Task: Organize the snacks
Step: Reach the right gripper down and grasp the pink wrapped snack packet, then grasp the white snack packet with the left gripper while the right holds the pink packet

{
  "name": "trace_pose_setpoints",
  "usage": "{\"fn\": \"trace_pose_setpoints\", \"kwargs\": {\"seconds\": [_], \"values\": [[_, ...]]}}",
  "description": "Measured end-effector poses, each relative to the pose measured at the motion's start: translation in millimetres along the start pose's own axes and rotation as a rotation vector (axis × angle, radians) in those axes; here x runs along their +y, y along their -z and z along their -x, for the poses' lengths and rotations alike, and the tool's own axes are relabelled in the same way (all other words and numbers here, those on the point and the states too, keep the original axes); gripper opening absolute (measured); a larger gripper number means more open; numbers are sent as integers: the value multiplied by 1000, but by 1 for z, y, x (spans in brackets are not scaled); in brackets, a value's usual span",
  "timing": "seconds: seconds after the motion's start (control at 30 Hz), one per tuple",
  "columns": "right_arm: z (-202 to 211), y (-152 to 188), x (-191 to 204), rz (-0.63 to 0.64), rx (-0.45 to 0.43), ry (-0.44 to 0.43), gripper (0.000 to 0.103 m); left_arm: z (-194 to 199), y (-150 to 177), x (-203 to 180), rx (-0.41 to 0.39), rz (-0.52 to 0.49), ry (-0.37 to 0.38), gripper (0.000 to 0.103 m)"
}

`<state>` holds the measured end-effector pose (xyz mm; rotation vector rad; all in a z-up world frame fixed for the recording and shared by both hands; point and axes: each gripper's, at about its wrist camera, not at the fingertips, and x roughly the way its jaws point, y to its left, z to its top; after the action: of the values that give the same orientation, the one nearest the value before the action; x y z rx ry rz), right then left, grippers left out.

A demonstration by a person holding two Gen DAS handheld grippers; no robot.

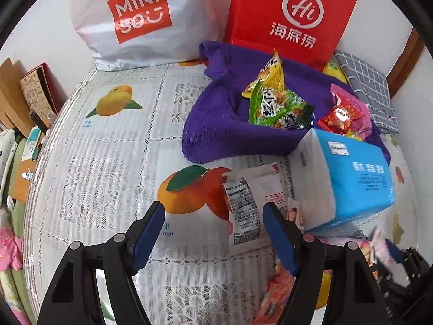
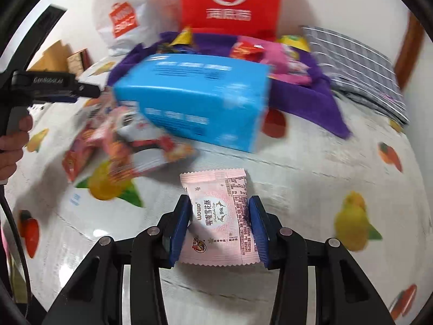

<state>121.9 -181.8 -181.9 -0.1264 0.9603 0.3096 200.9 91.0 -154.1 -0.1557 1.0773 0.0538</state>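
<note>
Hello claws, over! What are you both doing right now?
Right claw shut on pink snack packet. Left claw open over white snack packet. Blue tissue pack crowds it on the right.

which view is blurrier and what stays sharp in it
Right wrist view: motion blur smears the blue tissue pack and red paper bag; only the pink snack packet in the right tool stays sharp. Left wrist view: mostly crisp, fisheye-bent edges.
</note>
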Motion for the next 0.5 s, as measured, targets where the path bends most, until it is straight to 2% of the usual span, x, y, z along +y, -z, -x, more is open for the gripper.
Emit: {"fn": "trace_pose_setpoints", "kwargs": {"seconds": [0.13, 0.27, 0.5], "values": [[-2, 1, -22, -62, -5, 57, 44, -9, -2, -3, 15, 1, 10, 73], [-9, 1, -34, -123, -8, 41, 45, -15, -3, -12, 20, -15, 32, 73], [-11, 1, -33, -133, -38, 52, 46, -21, -2, -20, 13, -16, 40, 77]]}}
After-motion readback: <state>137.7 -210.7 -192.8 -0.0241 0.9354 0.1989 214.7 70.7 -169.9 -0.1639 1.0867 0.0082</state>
